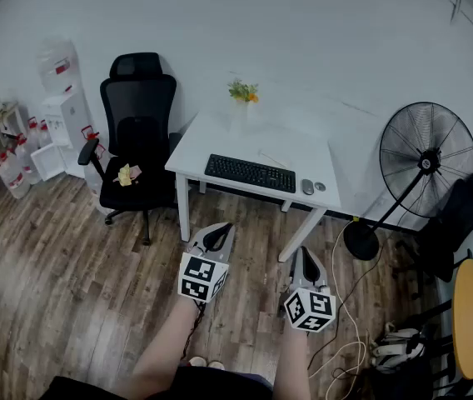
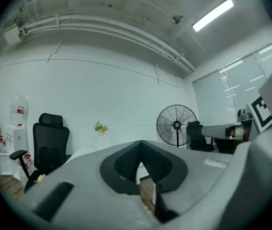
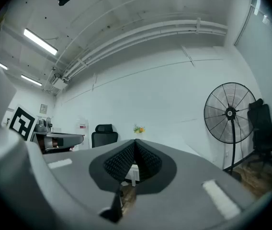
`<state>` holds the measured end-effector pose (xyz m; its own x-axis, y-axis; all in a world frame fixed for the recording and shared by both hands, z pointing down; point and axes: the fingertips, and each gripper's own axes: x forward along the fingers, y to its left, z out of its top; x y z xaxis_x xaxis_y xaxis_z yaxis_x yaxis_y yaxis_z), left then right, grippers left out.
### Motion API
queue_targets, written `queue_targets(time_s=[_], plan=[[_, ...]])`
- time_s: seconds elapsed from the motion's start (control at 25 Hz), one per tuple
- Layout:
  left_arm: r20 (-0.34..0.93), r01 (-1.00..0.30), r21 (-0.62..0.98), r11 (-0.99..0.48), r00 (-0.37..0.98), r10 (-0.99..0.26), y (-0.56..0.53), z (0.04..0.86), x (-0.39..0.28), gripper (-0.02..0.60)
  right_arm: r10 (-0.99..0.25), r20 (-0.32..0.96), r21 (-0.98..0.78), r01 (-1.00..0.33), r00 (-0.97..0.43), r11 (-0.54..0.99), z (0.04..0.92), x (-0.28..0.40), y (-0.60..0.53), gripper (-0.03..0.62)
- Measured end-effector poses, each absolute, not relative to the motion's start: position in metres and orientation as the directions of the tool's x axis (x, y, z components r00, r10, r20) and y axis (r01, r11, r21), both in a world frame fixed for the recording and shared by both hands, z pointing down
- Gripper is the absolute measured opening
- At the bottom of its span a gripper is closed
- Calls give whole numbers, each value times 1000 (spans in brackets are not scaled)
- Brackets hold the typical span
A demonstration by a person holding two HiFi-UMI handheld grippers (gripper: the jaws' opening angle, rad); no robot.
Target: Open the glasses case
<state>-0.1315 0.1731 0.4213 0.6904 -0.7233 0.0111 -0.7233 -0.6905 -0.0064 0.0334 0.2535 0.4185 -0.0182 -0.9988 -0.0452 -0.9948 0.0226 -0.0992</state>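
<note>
Since no glasses case can be made out in any view, the task is judged not yet begun. Both the left gripper [image 1: 220, 230] and the right gripper [image 1: 305, 255] are clenched on nothing, well short of the desk [image 1: 220, 136]. A vase [image 1: 240, 115] on it holds flowers [image 1: 243, 91]

Only candidate is a small grey oval thing [image 1: 307, 187] lying flat on the white desk [image 1: 220, 140], just right of the keyboard [image 1: 250, 173]. It's too tiny to tell if it's the case.
</note>
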Motion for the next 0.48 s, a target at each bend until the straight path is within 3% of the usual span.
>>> queue_targets(time_s=[0.48], plan=[[24,-725,-6,-689,689,-725,174,427,-133,8,-999,-42,-109,-994,-28,32,421,30,253,11]])
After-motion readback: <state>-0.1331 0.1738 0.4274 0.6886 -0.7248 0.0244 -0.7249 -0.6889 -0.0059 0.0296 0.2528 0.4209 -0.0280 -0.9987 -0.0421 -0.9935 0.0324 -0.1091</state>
